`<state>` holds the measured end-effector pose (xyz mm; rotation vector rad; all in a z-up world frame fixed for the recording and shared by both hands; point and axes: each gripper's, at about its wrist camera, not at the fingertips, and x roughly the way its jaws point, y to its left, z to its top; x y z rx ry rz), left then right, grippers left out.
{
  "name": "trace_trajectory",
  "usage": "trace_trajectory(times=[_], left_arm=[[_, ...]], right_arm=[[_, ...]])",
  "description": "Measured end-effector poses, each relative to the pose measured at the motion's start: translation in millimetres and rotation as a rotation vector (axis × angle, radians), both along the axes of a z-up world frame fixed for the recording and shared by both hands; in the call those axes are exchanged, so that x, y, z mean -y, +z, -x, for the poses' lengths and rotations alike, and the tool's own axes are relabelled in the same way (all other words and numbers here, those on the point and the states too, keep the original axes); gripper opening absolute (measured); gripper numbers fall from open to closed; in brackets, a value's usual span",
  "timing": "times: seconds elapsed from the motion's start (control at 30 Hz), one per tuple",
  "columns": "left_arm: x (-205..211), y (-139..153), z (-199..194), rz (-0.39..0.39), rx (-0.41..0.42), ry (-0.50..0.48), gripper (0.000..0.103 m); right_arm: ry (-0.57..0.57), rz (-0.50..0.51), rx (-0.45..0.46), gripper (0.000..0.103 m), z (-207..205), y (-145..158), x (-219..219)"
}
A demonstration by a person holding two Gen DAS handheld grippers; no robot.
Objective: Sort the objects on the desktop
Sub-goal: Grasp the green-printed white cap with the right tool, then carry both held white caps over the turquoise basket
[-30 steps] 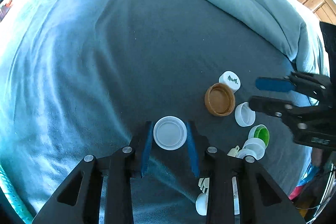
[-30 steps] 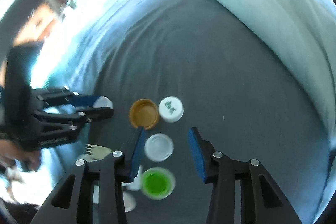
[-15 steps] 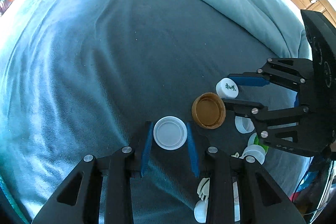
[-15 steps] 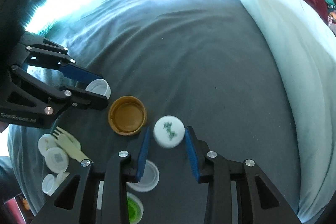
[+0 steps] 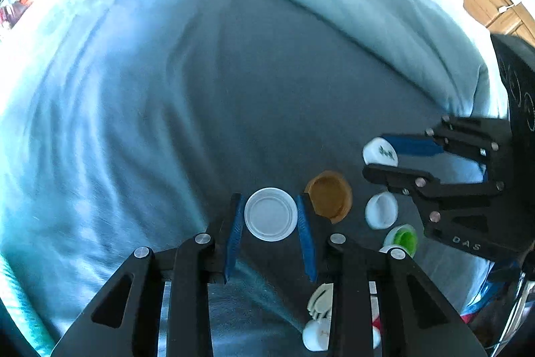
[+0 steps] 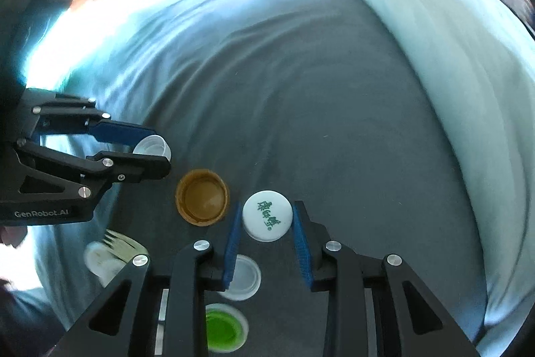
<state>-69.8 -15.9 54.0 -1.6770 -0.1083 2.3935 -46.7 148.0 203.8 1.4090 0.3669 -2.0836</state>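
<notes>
Daylight, blown-out glare at far edges | fisheye warp | rim blur

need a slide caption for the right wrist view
Right tongs grip a white cap with green lettering beside a brown cap.

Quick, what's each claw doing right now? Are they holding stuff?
Left gripper: shut on the plain white cap.
Right gripper: shut on the white cap with green writing.

A plain white cap [image 5: 271,213], hollow side up, sits between blue pads. A white cap with green lettering [image 6: 267,215] sits face-up, likewise flanked. Between them a brown cap [image 6: 202,201] lies open-side up on the grey bed [image 6: 301,106].
</notes>
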Motion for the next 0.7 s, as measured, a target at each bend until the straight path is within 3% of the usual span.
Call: trace_trajectory(times=[0.17,0.33,0.43,0.57,0.7], left_arm=[[-25,58,21,0.038,-0.051,0.046,0.027],[-31,126,14,0.076,-0.105,0.079,0.027],[-32,166,5,0.091,-0.141,0.092,0.027],[-59,203,22,0.099,-0.182,0.099,0.027],[-32,243,5,0.11,-0.226,0.143,0.027]], right_arm=[[-0.171,0.067,-0.011,0.033,6,64,-9],[-0.295,0.145,-0.031,0.033,10,128,-14],[-0.301,0.159,-0.068,0.033,4,170,-10],[-0.293,0.173,-0.134,0.033,-8,228,4],[-0.261,0.195,-0.183,0.033,-11,272,19]])
